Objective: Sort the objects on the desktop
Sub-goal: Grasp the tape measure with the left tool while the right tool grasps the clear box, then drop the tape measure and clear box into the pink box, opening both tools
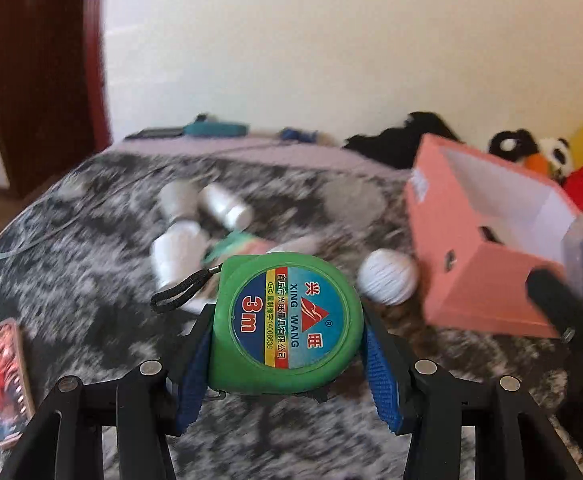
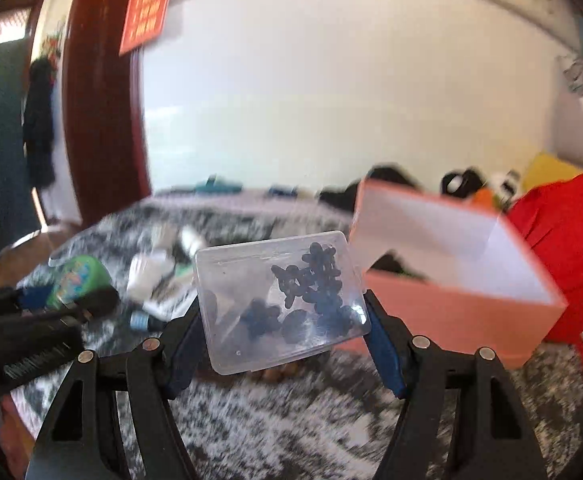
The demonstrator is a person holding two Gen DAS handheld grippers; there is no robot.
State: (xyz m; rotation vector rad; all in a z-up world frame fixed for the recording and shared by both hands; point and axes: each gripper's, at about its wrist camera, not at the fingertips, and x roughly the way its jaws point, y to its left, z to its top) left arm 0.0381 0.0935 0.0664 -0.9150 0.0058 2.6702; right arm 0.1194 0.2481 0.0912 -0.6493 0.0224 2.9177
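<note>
My left gripper (image 1: 287, 344) is shut on a green 3 m tape measure (image 1: 287, 320), held above the grey patterned table (image 1: 91, 280). My right gripper (image 2: 283, 312) is shut on a clear plastic box (image 2: 279, 300) with several dark small parts inside, held just left of the open pink cardboard box (image 2: 451, 280). The pink box (image 1: 483, 240) stands at the right in the left wrist view, with the right gripper (image 1: 571, 280) beside it. The tape measure also shows at the left of the right wrist view (image 2: 79, 280).
White bottles (image 1: 195, 220), a white ball (image 1: 387, 280) and a pale green tube (image 1: 243, 248) lie mid-table. A card (image 1: 3, 380) lies at the left edge. Plush toys (image 1: 531, 152) and red cloth (image 2: 571, 248) sit behind the pink box.
</note>
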